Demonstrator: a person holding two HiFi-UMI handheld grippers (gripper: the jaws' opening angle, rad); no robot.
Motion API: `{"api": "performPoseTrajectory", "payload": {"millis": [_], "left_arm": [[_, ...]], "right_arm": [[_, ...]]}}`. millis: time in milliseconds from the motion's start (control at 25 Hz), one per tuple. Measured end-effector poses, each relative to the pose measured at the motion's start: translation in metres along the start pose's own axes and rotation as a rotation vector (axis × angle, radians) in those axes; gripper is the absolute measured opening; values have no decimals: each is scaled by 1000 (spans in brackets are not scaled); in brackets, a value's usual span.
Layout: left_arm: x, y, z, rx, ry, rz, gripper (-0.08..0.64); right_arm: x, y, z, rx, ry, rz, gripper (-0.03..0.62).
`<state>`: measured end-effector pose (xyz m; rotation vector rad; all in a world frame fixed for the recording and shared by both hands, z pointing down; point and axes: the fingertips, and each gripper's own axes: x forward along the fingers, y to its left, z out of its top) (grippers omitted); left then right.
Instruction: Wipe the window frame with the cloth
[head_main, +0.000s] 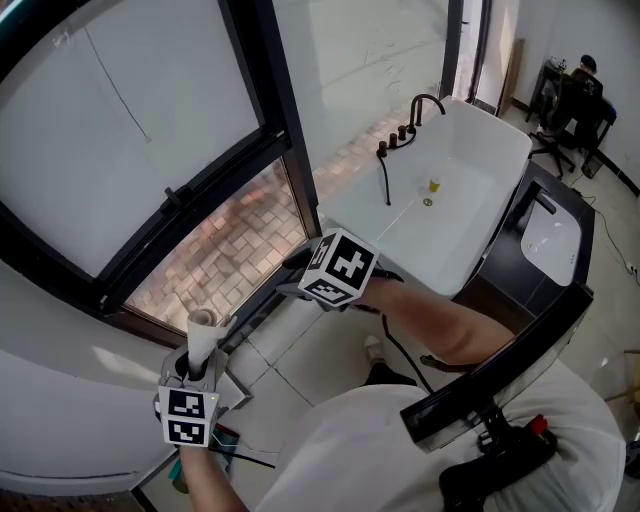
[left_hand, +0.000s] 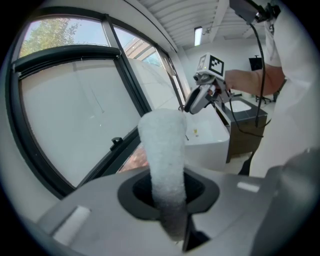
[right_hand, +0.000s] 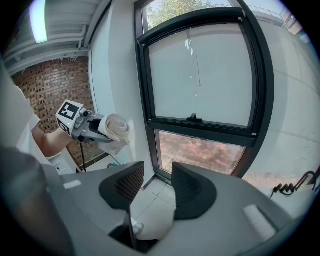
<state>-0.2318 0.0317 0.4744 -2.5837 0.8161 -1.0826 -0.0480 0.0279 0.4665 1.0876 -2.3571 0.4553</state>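
Note:
My left gripper (head_main: 199, 368) is low at the left, shut on a rolled white cloth (head_main: 203, 334) that sticks up out of its jaws. In the left gripper view the cloth (left_hand: 162, 150) fills the middle, pinched at its base. The black window frame (head_main: 283, 140) stands ahead, with its lower sill bar (head_main: 190, 215) above a brick-patterned pane. My right gripper (head_main: 296, 275) hangs near the frame's bottom right corner; its jaws (right_hand: 157, 175) are open with nothing between them. The right gripper view faces the window frame (right_hand: 200, 125) and shows the left gripper with the cloth (right_hand: 114, 128) at the left.
A white bathtub (head_main: 500, 160) with a black faucet (head_main: 422, 105) lies to the right of the window. A dark cabinet with a white basin (head_main: 552, 240) stands further right. White floor tiles (head_main: 300, 350) run below the sill. A person sits at the far right (head_main: 580, 85).

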Motion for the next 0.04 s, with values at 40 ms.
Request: {"api": "performPoseTrajectory", "payload": {"millis": [40], "left_arm": [[0,0,-1,2,0,0,92]], "right_arm": [[2,1,-1,-1,1,0,175]]}}
